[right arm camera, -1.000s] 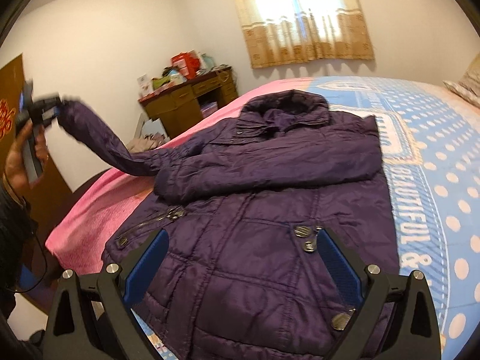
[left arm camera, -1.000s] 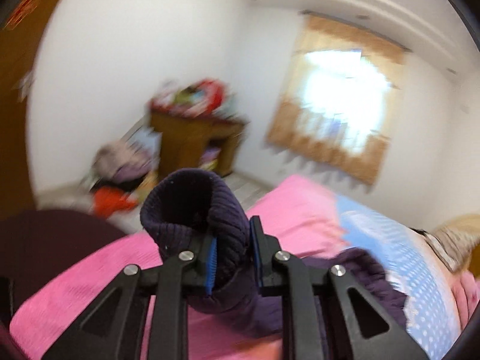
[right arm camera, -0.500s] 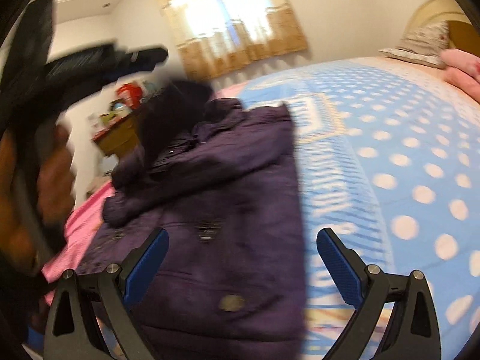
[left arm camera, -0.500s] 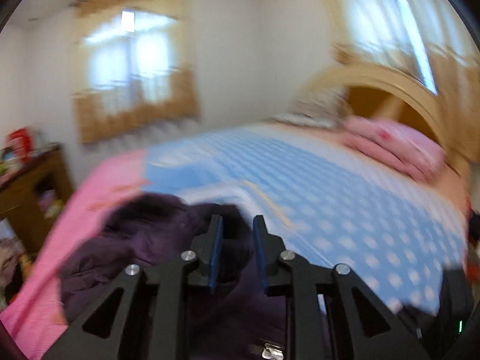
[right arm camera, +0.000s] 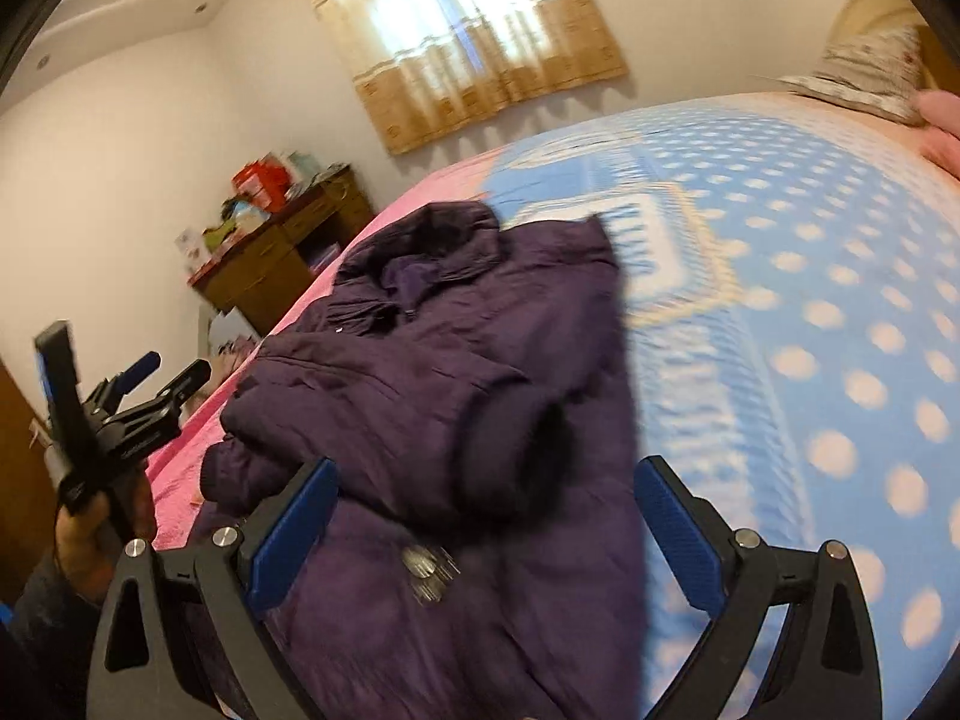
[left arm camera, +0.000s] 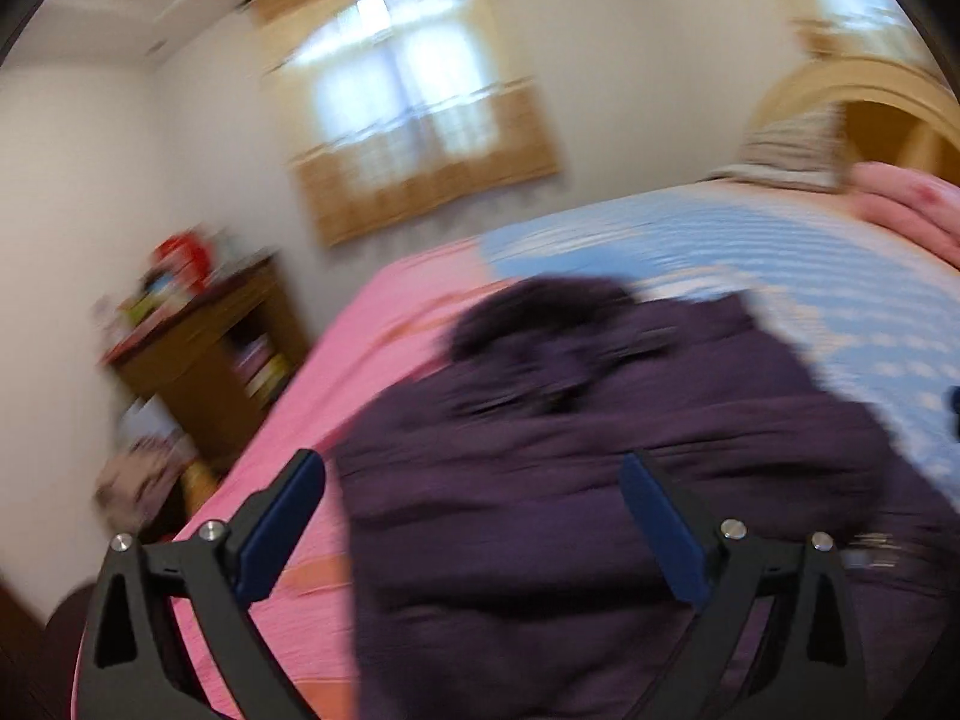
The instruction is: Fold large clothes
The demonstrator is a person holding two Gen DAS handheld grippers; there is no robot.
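Presently: purple jacket (right arm camera: pixel 456 396) lies on the bed (right arm camera: pixel 840 276), both sleeves folded across its front.

The nearer sleeve (right arm camera: pixel 420 420) rests over the chest, dark cuff (right arm camera: pixel 516 438) toward the blue spotted side; judged, it was laid there to narrow the body. Quilted, puffy fabric, collar (right arm camera: pixel 432 240) toward the window, metal snaps visible. The left gripper (left arm camera: pixel 474 516) has just been opening, jaws spread, nothing between them. The right gripper (right arm camera: pixel 480 516) hangs spread wide over the hem, empty. A wooden desk (right arm camera: pixel 270 264) stands beyond.
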